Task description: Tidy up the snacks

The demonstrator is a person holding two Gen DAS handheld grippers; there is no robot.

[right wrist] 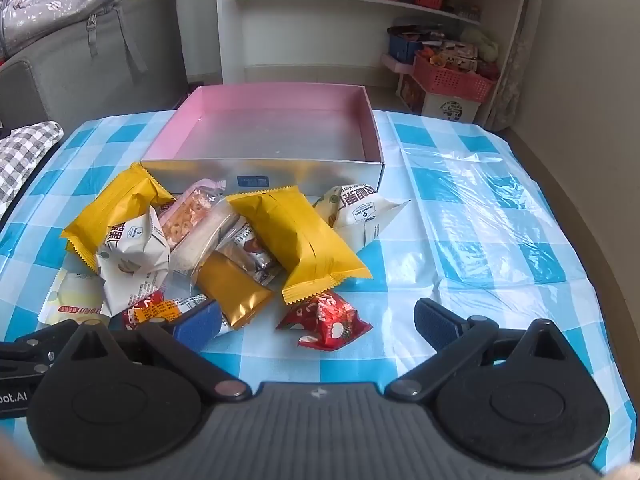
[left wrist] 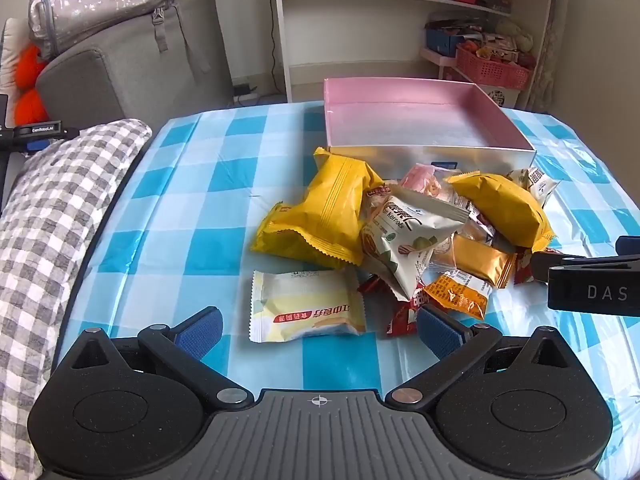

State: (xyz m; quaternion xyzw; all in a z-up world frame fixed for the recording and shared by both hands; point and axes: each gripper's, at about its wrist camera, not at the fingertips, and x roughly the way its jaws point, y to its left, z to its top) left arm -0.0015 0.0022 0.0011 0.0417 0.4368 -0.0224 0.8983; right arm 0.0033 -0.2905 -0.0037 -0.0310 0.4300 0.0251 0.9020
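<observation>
A heap of snack packets lies on the blue-checked tablecloth in front of an open box with pink inner walls, which holds nothing. The heap has two big yellow packets, white nut-kernel bags, a gold bar and small red packets. My left gripper stands open, with a pale yellow cake packet lying just past its fingertips. My right gripper is open too, the red packet lying between its spread fingers, untouched.
A grey-checked cushion borders the table's left edge. Behind it stand a grey sofa with a bag and a white shelf unit with pink baskets. The tablecloth's right side is bare plastic.
</observation>
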